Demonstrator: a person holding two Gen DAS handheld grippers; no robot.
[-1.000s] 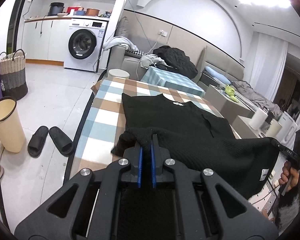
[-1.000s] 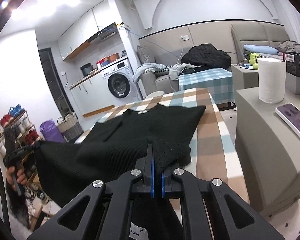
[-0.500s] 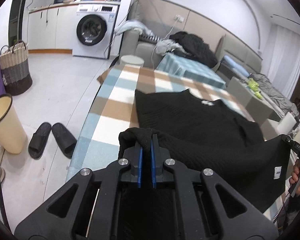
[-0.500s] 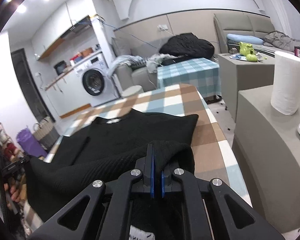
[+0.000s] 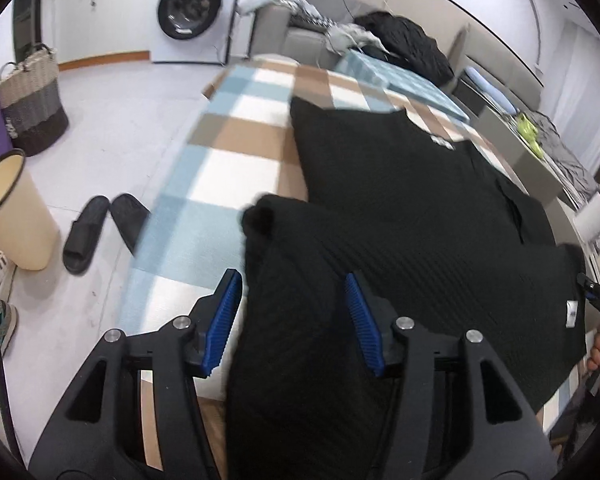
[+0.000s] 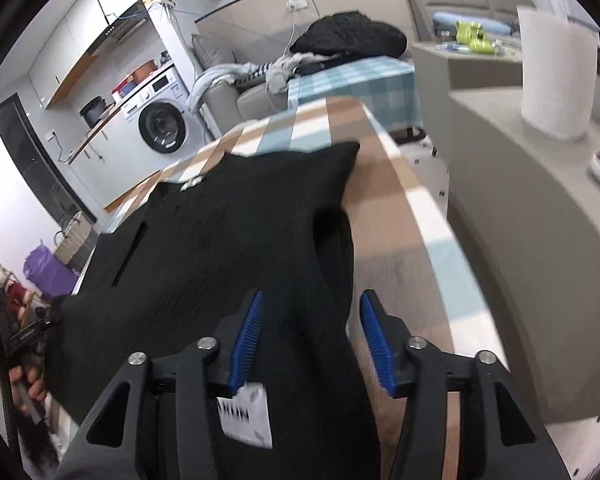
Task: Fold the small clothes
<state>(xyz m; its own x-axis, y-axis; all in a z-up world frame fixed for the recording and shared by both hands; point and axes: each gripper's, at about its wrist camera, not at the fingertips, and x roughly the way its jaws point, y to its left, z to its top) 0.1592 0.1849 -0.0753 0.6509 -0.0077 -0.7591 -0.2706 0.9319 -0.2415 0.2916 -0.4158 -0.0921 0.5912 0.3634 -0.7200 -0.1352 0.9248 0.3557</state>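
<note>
A black knit sweater (image 5: 400, 200) lies on the checked table (image 5: 236, 168), its bottom half folded up over the body. My left gripper (image 5: 292, 312) is open, its blue pads either side of the fold's left corner. My right gripper (image 6: 312, 336) is open too, blue pads astride the fold's right corner of the sweater (image 6: 228, 232). A white label (image 6: 244, 416) shows by the right gripper's left pad. The other gripper shows at the edge of each view.
Left of the table on the floor are black slippers (image 5: 100, 228), a cream bin (image 5: 12, 212) and a woven basket (image 5: 32, 100). Right of the table stands a grey cabinet (image 6: 540, 208) with a paper roll (image 6: 556, 72). A sofa with clothes lies beyond.
Both grippers were shut on the sweater's hem corners and carried them forward over the body. Now both have opened and the fold lies on the sweater.
</note>
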